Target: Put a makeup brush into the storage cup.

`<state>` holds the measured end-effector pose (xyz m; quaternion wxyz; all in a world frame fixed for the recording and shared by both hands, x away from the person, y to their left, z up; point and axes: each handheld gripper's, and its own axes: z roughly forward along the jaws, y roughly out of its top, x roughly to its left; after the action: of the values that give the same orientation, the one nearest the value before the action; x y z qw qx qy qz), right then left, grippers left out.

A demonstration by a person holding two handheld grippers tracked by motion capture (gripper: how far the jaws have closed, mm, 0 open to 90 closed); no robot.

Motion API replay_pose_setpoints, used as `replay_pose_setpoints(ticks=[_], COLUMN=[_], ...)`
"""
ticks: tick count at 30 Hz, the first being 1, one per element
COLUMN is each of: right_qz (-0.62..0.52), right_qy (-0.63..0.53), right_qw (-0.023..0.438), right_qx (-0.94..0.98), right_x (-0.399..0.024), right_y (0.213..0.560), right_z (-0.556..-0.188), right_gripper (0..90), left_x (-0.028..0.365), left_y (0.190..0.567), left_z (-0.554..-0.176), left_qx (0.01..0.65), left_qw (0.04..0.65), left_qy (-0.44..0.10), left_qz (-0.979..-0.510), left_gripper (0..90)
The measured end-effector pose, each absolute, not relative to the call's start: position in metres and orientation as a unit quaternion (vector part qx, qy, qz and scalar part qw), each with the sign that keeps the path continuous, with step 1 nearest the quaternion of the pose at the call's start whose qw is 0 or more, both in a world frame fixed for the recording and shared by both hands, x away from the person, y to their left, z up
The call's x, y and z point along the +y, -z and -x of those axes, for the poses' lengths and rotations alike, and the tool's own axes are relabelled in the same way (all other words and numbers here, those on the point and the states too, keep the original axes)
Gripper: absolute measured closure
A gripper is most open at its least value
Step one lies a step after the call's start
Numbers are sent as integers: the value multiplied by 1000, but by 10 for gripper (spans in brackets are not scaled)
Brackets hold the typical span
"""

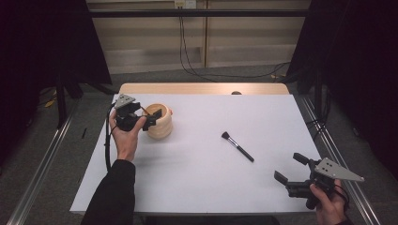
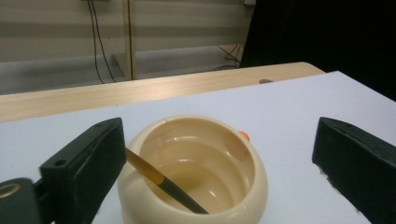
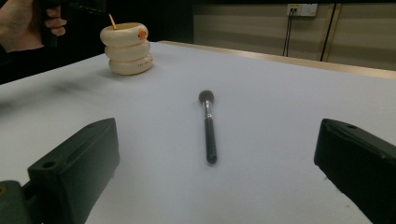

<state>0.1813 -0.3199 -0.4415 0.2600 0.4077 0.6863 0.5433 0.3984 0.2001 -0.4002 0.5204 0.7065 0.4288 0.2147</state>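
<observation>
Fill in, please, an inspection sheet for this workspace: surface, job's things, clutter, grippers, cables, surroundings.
Surface: white table, wooden strip at the far edge.
Job's things: cream ribbed pot with a thin stick leaning inside; brush lying flat mid-table, bristles toward the far side.
Clutter: nothing seen.
Grippers: left gripper open, jaws either side of the pot; right gripper open, near the right front corner, aimed at the brush.
Cables: black cables hang from a wall socket onto the floor.
Surroundings: dark curtains both sides, grey floor.

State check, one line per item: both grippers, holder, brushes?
Left gripper: open, fingers astride the holder.
Right gripper: open, empty, near the table's front right.
Holder: upright, one brush in it.
Brush in holder: leaning on the rim.
Makeup brush: flat on the table.
</observation>
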Motion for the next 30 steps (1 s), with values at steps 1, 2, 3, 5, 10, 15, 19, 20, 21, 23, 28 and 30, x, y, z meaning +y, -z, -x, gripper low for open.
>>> replay_pose_setpoints(ticks=[1, 2, 3, 5, 10, 15, 19, 20, 21, 23, 28, 30], right_qz=[-408, -408, -406, -406, -406, -406, -407, -409, -407, -407, -408, -408], right_qy=[-546, -546, -545, -546, -546, -546, -547, -546, -544, -544, -546, -546], right_qw=[258, 259, 258, 257, 256, 257, 256, 255, 260, 259, 256, 256], right_qx=[685, 685, 686, 686, 686, 686, 686, 685, 686, 687, 685, 686], right_x=[-320, -320, -320, -320, -320, -320, -320, -319, -320, -320, -319, -319], right_y=[442, 442, 442, 442, 442, 442, 442, 442, 442, 442, 442, 442], right_z=[-181, -182, -182, -182, -182, -182, -182, -182, -183, -183, -183, -183], right_gripper=[0, 0, 0, 0, 0, 0, 0, 0, 0, 0, 0, 0], left_x=[200, 201, 202, 204, 206, 206, 206, 206, 206, 207, 207, 206], left_y=[400, 400, 400, 400, 401, 401, 399, 398, 399, 399, 399, 399], left_z=[-395, -393, -392, -390, -381, -373, -364, -362, -361, -358, -347, -343], left_qx=[426, 422, 425, 422, 421, 416, 412, 410, 408, 407, 402, 402], left_qw=[516, 521, 524, 529, 541, 535, 531, 531, 531, 535, 533, 527], left_qy=[-227, -230, -226, -220, -208, -213, -226, -228, -227, -229, -238, -245], left_qz=[-708, -705, -703, -702, -698, -704, -705, -706, -707, -704, -706, -708], left_gripper=[27, 19, 18, 21, 22, 22, 21, 21, 20, 19, 22, 23])
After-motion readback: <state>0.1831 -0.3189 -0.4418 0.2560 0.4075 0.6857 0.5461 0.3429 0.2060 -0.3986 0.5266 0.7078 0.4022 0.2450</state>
